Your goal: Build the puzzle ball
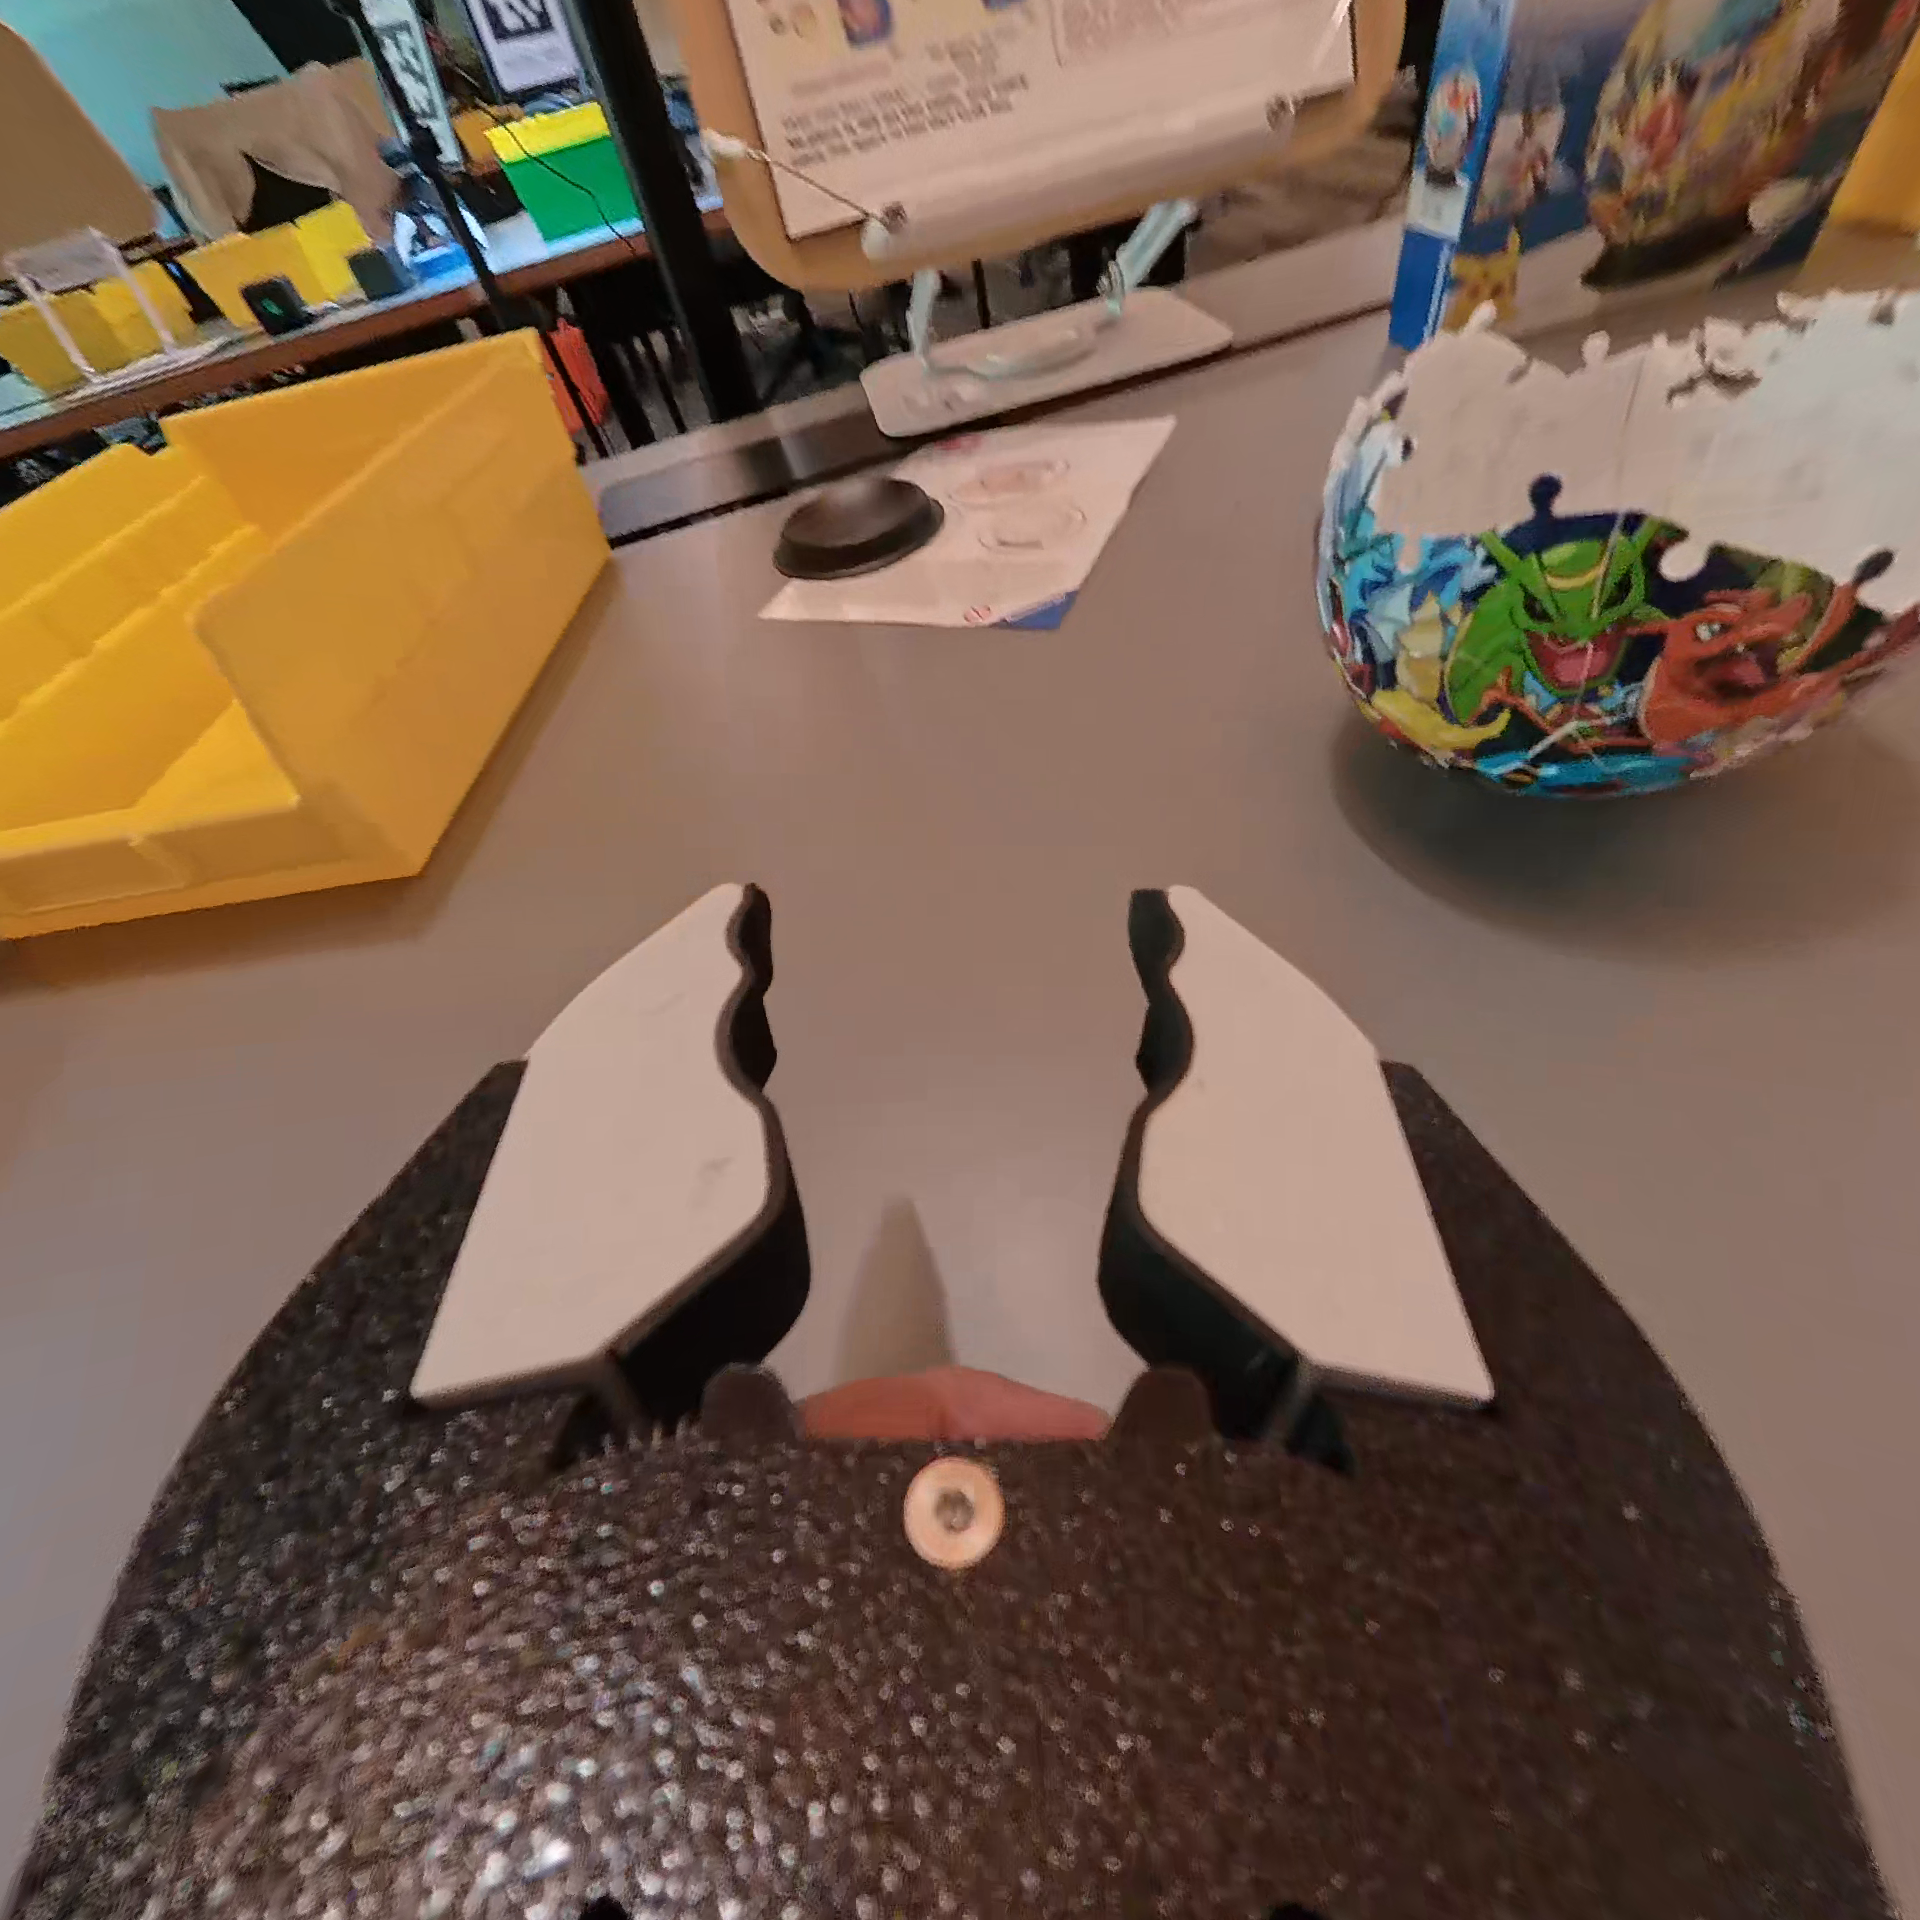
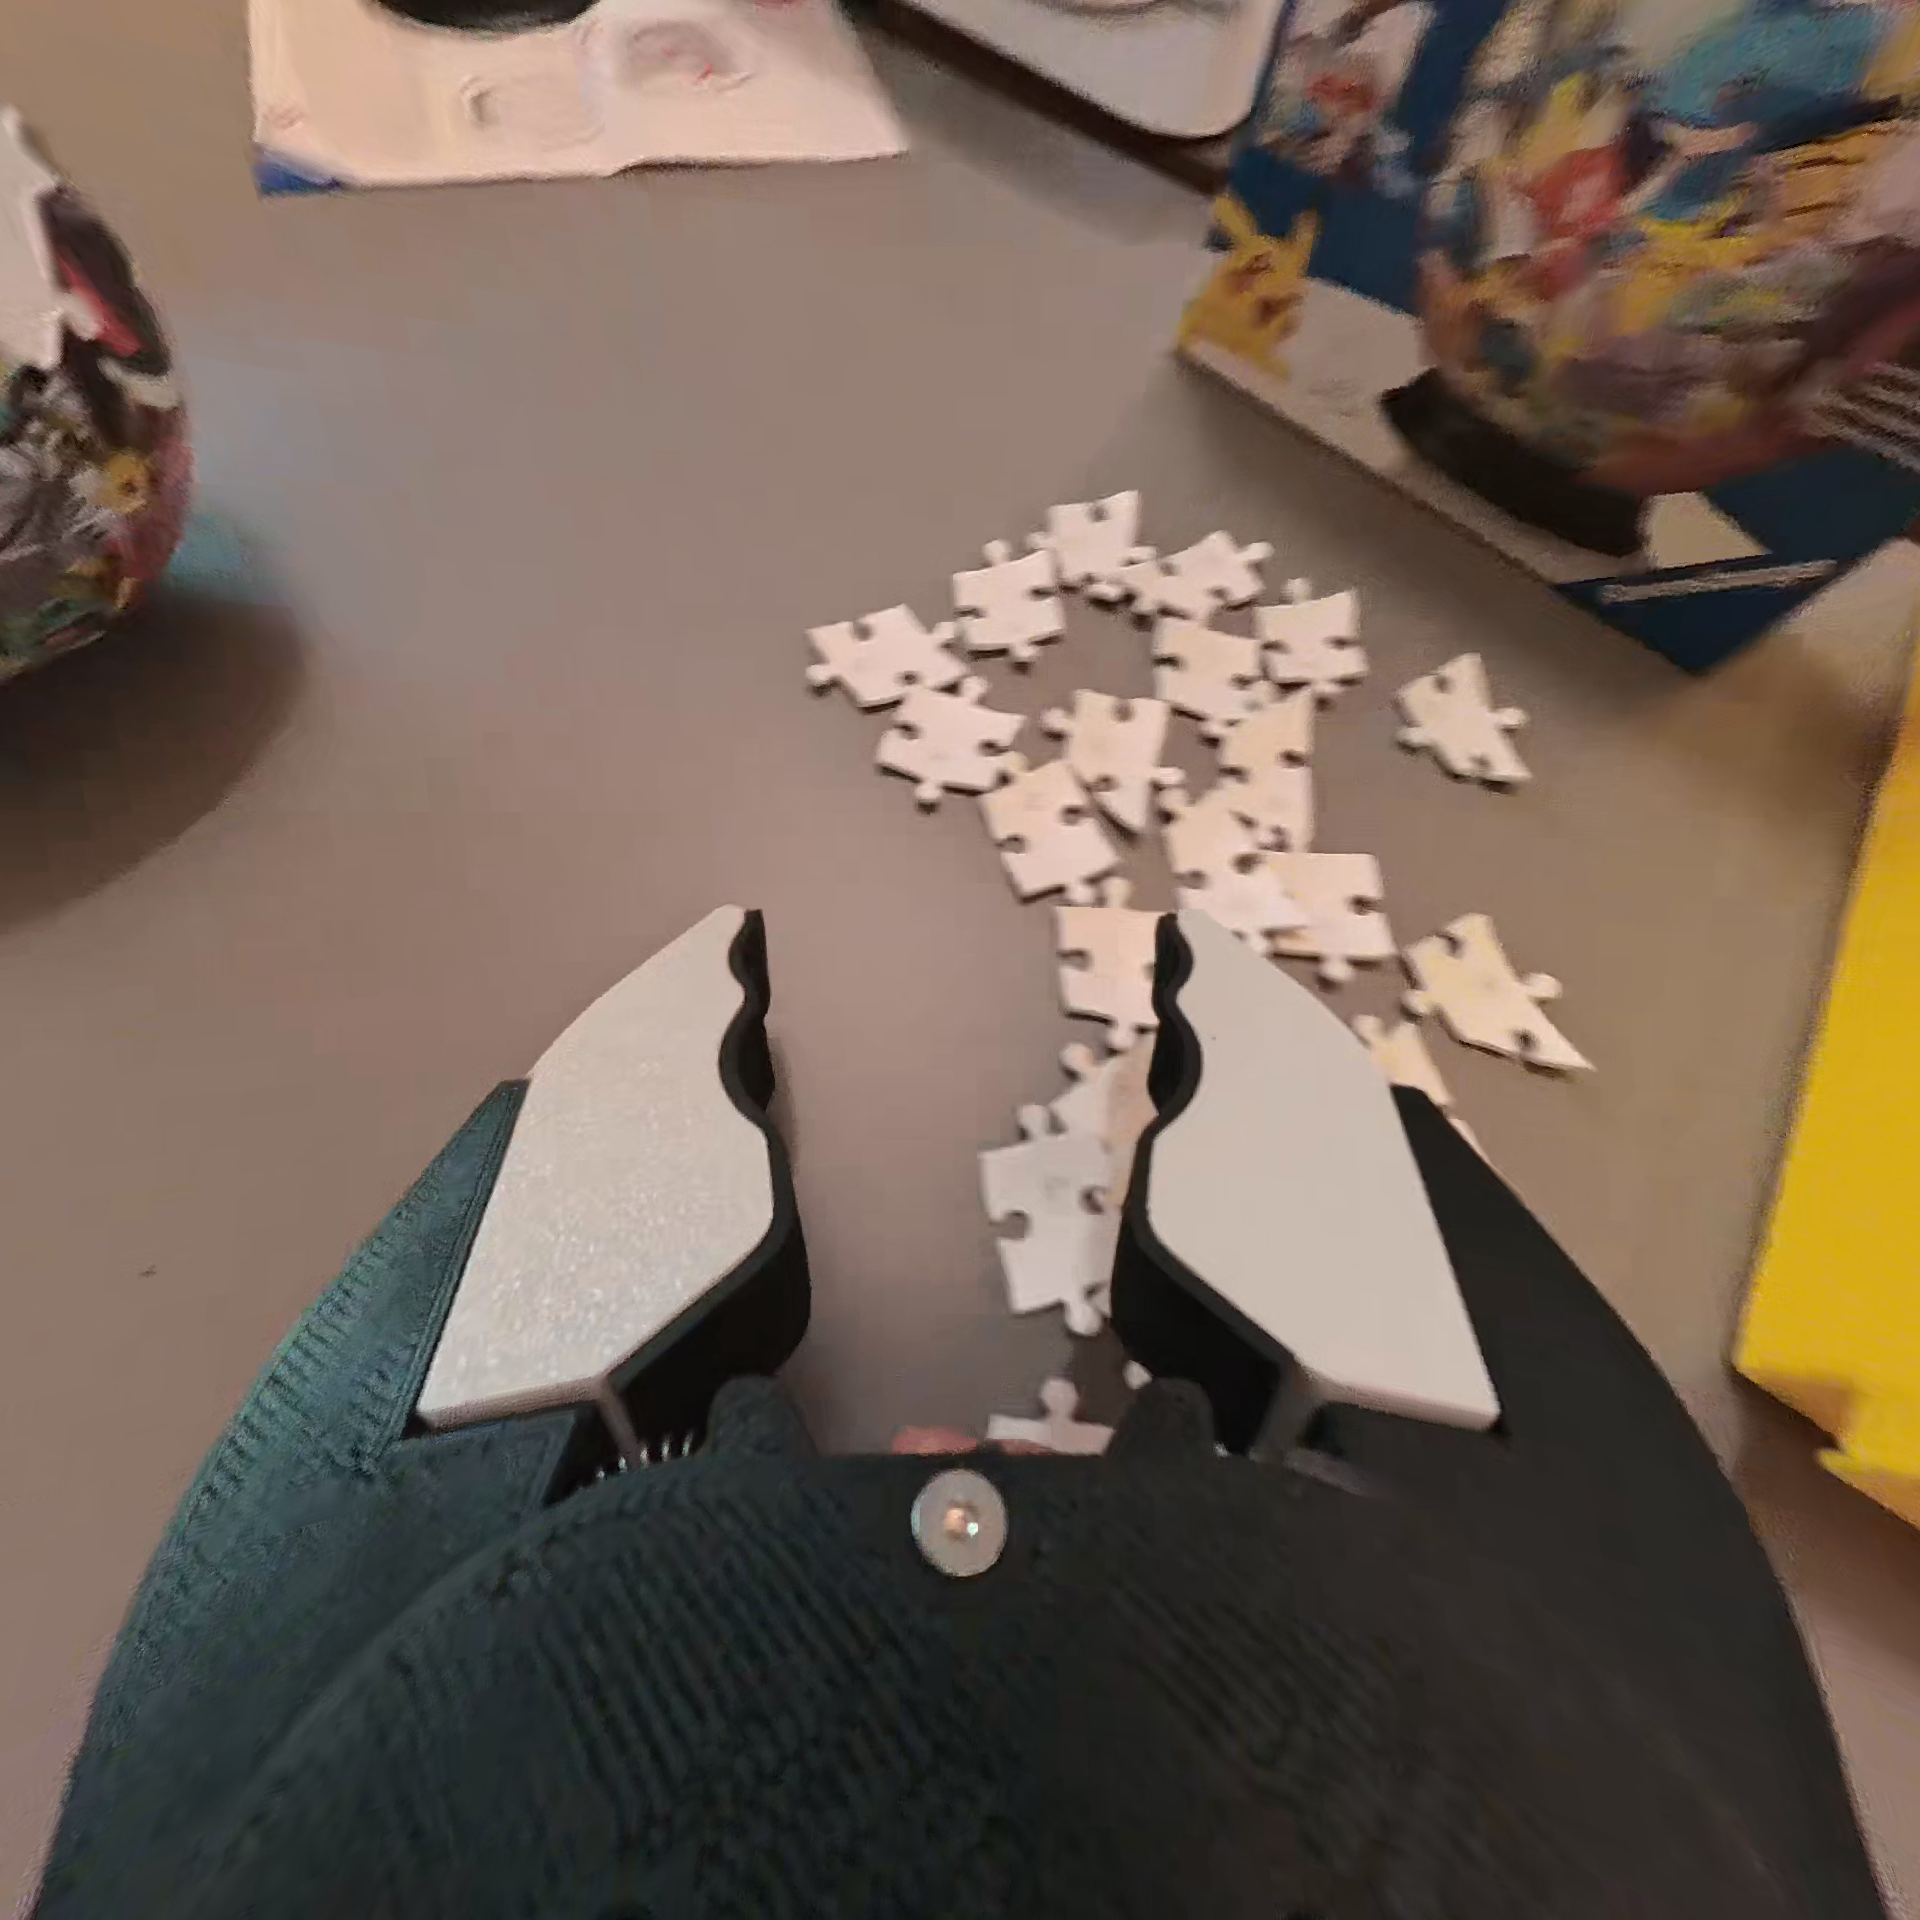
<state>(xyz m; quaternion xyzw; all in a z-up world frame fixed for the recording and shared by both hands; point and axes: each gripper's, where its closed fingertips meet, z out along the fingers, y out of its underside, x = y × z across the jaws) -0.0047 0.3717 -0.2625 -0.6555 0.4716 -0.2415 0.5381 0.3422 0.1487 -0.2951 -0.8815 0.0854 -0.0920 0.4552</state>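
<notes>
In the left wrist view, the left gripper (image 1: 948, 914), with pale grey finger plates on a sparkly black body, has its two fingers (image 1: 665, 1122) spread wide with nothing between them; only the bare grey matte table (image 1: 935, 769) shows in the gap. At the right edge of that frame, well apart from the fingertips, the half-built puzzle ball (image 1: 1600, 644) sits on the table: a bowl-shaped shell with colourful cartoon creatures on the outside, a plain white inside and a jagged open rim. To the left lie yellow plastic bins (image 1: 281, 623). In the upper middle, a round black stand ring (image 1: 857, 525) rests on a white paper sheet (image 1: 1039, 509), and behind it is a board on a white base (image 1: 1049, 353). The blue printed puzzle box (image 1: 1558, 156) stands in the upper right corner.

In the right wrist view, the right gripper (image 2: 958, 935), with the same pale finger plates on a dark ribbed body, also has its fingers (image 2: 634, 1153) held apart and grips nothing. The right fingertip hangs over the near edge of a scatter of loose white puzzle pieces (image 2: 1143, 748), lying blank side up in the middle and right of the frame; whether it touches them cannot be told. The puzzle ball shows at the left edge, the box at the upper right, the paper at the top, and a yellow bin (image 2: 1849, 1195) at the right edge.
</notes>
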